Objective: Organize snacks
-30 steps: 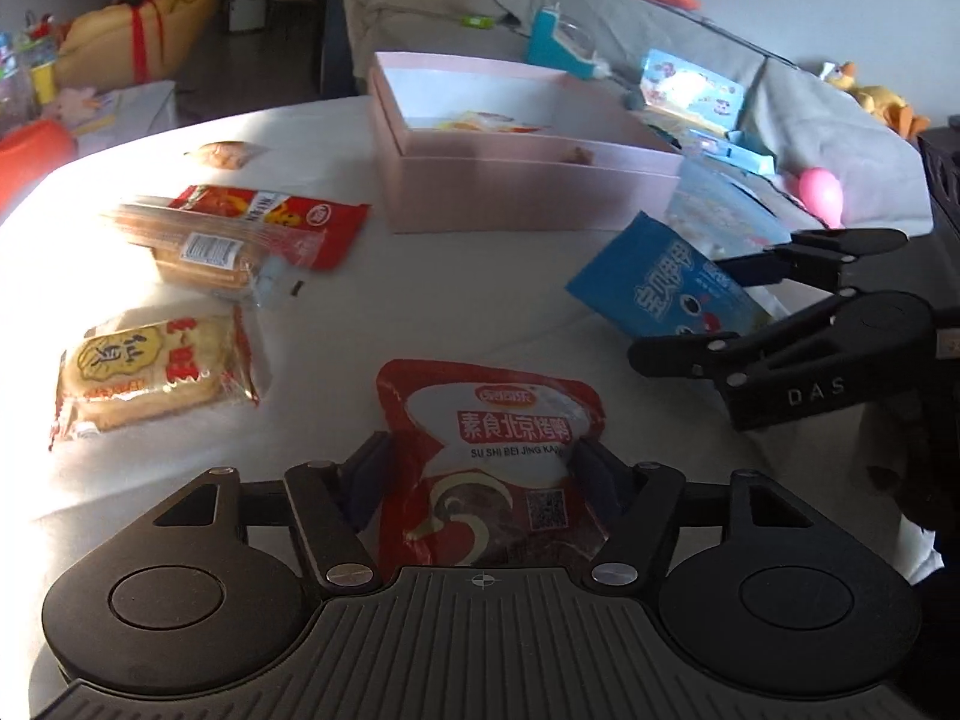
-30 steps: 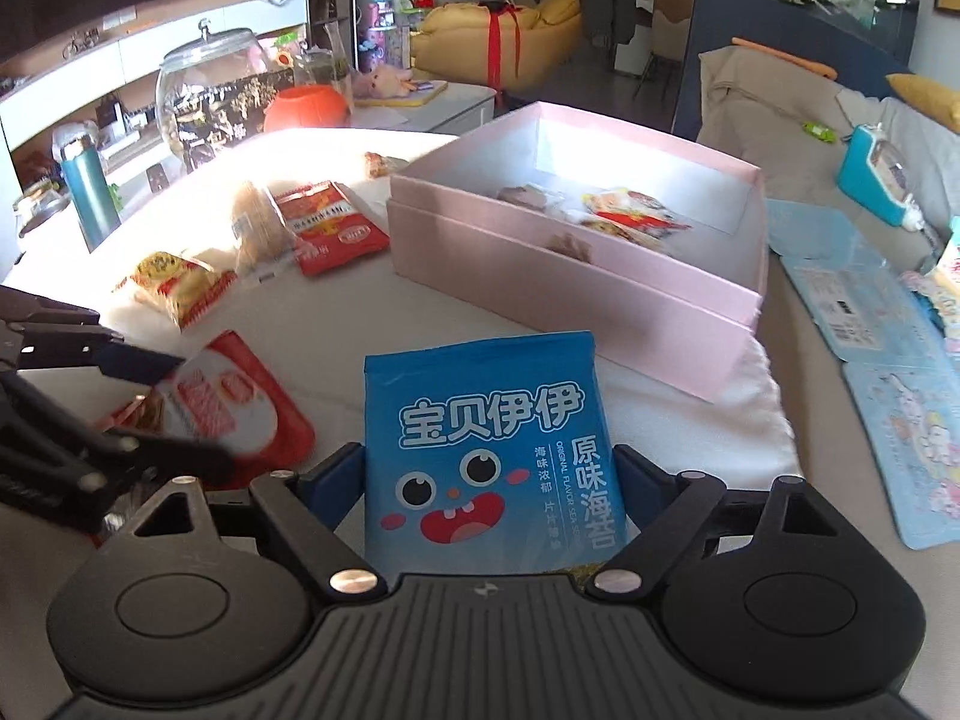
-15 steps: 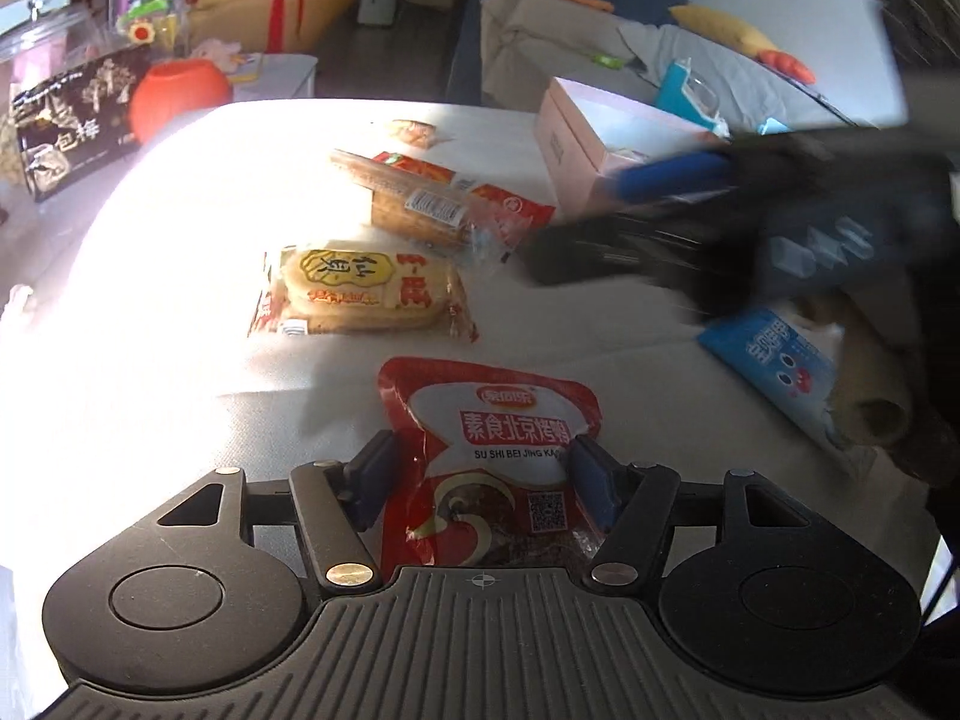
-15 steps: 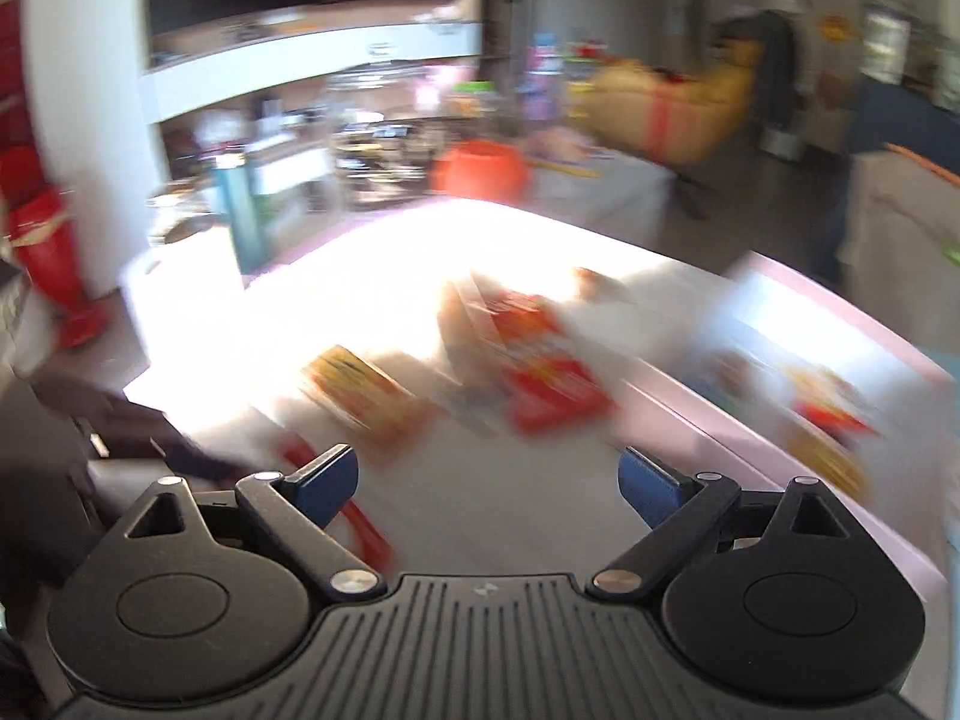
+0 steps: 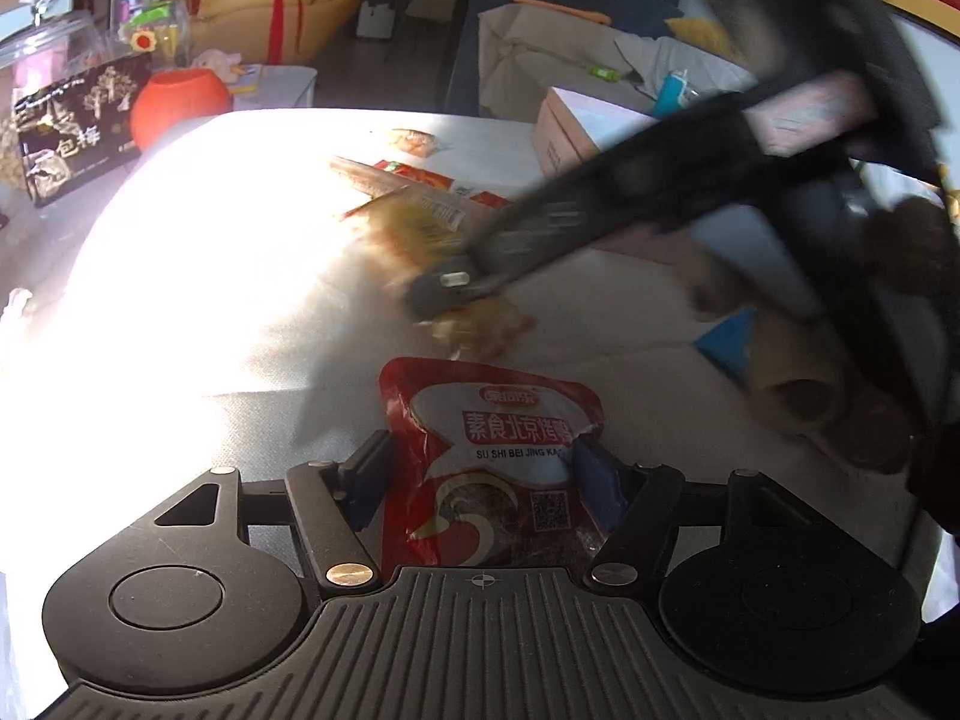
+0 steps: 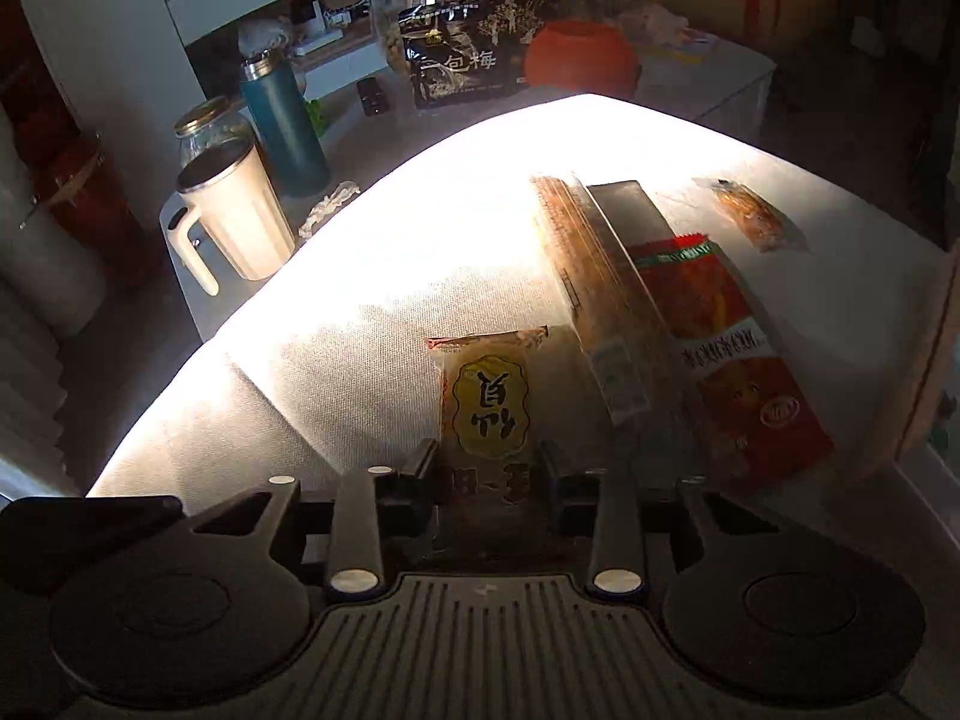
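On my left gripper (image 5: 480, 468) the jaws are pinching the red pouch (image 5: 489, 450), which sits squarely between the two blue pads, its lower half tucked back toward the gripper body and its top edge sticking forward over the white-clothed counter (image 5: 180, 300). That pouch is glossy red with a white panel, red Chinese lettering, the line "SU SHI BEI JING KA..." and a QR code low on its right. My right gripper (image 6: 487, 474) has its jaws drawn in on either side of the yellow-label cake pack (image 6: 487, 408); the near end of the pack lies between the pads, but that stretch is in deep shadow and I cannot tell whether the pads actually press it. The pack is a clear wrapper over a pale cake, with a yellow oval badge bearing black characters and a crimped far edge, and it points away from me on the cloth. Just beside it to the right lies a long clear biscuit sleeve (image 6: 600, 312), and against that a red snack bag (image 6: 738, 360) with a white-and-red logo near its near end. Further off sits a small wrapped pastry (image 6: 753, 216). From the left wrist view the right gripper is a blurred dark bar crossing the scene, with the pink box (image 5: 576, 126) behind it.
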### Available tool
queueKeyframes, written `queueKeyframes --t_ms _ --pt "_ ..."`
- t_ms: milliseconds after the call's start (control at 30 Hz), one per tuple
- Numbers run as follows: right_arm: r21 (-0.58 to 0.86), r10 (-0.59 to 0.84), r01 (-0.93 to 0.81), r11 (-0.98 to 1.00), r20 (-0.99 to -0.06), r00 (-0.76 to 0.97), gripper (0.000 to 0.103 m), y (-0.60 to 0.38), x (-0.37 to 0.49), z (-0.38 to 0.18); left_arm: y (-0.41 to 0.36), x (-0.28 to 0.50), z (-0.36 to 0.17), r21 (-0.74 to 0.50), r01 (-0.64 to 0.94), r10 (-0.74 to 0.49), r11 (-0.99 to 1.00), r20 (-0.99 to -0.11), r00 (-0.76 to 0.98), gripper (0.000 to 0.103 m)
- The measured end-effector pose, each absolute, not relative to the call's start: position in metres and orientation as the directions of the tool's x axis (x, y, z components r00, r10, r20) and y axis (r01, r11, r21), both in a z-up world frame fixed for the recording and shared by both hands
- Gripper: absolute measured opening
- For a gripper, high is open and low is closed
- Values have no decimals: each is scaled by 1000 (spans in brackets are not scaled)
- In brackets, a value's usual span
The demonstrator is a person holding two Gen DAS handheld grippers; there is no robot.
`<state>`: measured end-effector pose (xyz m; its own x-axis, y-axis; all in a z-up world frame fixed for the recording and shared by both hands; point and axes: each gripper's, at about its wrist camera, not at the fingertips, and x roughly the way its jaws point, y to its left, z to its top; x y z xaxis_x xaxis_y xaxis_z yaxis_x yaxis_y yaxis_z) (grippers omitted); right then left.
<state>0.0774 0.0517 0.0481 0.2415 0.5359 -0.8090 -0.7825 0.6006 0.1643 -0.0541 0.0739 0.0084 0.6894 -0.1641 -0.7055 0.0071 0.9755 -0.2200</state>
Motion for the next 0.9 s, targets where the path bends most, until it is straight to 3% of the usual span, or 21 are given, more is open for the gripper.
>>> queueKeyframes --t_ms 167,300,433,500,733,800,900 --pt "138 508 -698 702 -784 357 34 -32 65 62 65 -51 9 -182 19 -145 983 -709 690 77" --pt "129 460 -623 772 -790 406 34 -88 54 56 49 -36 8 -104 47 -108 993 -726 679 88" --pt "125 445 -581 804 -774 451 34 -122 38 54 39 -26 9 -56 80 -95 995 -736 671 85" --pt "123 445 -570 812 -764 468 34 -129 32 57 43 -27 13 -100 94 -137 991 -731 668 72" --pt "131 476 -571 810 -715 512 34 -130 28 77 46 -33 35 -177 127 -214 976 -673 708 52" --pt "140 489 -573 807 -702 518 34 -131 28 83 45 -34 45 -171 135 -215 976 -648 731 33" --pt "173 520 -584 793 -691 502 34 -131 27 90 45 -32 57 -132 134 -188 982 -646 740 24"
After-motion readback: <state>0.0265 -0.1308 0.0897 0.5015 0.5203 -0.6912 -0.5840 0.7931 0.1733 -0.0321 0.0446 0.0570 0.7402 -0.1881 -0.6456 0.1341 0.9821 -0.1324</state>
